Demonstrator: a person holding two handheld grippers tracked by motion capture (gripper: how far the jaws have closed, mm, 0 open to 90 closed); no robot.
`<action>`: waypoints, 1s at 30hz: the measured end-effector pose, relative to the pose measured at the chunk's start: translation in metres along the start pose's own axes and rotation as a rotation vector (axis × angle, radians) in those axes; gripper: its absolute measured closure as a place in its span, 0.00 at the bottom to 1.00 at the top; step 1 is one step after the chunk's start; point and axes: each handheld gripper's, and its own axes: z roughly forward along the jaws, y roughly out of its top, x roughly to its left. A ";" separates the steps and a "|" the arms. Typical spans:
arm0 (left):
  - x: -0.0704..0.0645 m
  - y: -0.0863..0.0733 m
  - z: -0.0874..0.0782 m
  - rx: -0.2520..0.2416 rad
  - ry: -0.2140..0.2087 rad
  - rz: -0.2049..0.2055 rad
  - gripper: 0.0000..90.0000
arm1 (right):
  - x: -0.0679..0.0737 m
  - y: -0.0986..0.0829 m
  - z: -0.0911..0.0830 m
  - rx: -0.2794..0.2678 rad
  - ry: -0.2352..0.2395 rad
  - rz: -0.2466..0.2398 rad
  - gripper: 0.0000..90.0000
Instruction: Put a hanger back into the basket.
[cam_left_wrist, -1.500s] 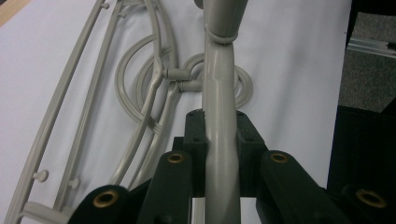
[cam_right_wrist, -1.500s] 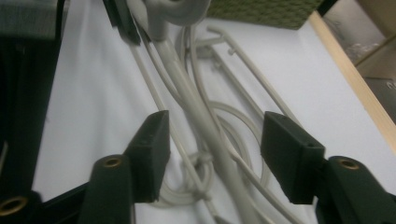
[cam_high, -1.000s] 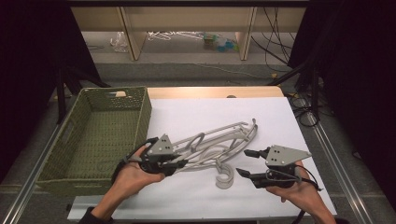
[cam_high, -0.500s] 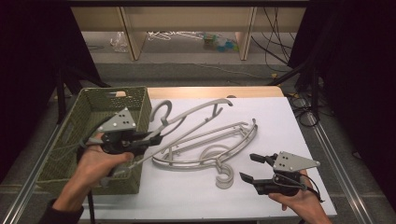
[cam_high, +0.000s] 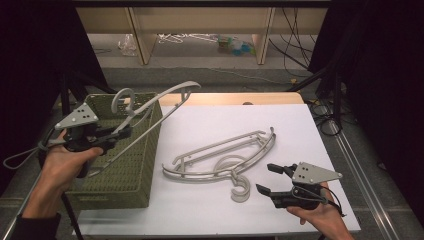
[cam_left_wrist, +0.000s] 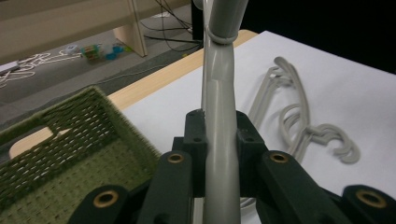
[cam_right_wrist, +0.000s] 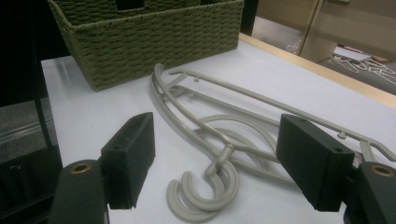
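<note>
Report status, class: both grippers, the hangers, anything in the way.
Left gripper shut on grey hanger, held above green basket. Right gripper open beside hangers on table. Nothing blocking the basket.

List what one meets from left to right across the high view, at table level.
Left hand-held gripper shut on a grey plastic hanger → green woven basket → grey plastic hangers lying on the white table → open right hand-held gripper.
</note>
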 end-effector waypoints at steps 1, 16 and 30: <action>0.006 -0.004 0.000 0.000 0.005 -0.003 0.87 | 0.000 0.000 0.000 0.000 -0.002 0.001 0.32; 0.053 -0.032 -0.014 0.024 0.137 0.002 0.87 | -0.002 -0.001 0.000 -0.009 -0.030 -0.002 0.28; 0.080 -0.059 -0.021 0.001 0.177 -0.051 0.87 | -0.001 -0.001 0.002 -0.005 -0.024 -0.005 0.26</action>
